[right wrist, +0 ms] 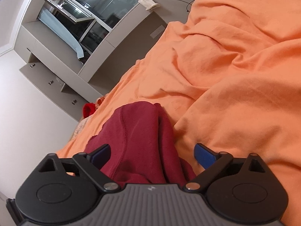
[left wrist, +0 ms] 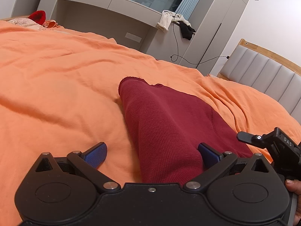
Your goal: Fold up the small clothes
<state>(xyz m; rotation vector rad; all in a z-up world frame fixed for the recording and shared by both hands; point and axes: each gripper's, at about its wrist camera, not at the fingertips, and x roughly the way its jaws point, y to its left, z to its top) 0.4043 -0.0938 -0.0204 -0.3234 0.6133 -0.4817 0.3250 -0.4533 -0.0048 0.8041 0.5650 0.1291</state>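
Observation:
A dark red knit garment (left wrist: 165, 120) lies on the orange bed cover (left wrist: 56, 79). My left gripper (left wrist: 152, 155) is open, its blue pads spread wide, with the near end of the garment between them. The right gripper's black body (left wrist: 272, 143) shows at the right edge of this view. In the right wrist view the same garment (right wrist: 139, 143) lies bunched between the open fingers of my right gripper (right wrist: 152, 155), with a stitched seam running along it. Neither gripper pinches the cloth.
A red item (left wrist: 38, 17) and patterned cloth lie at the far end of the bed. A grey cabinet with a ledge holds white and black clothes (left wrist: 175, 23) and a cable. A padded headboard (left wrist: 263, 71) is at the right.

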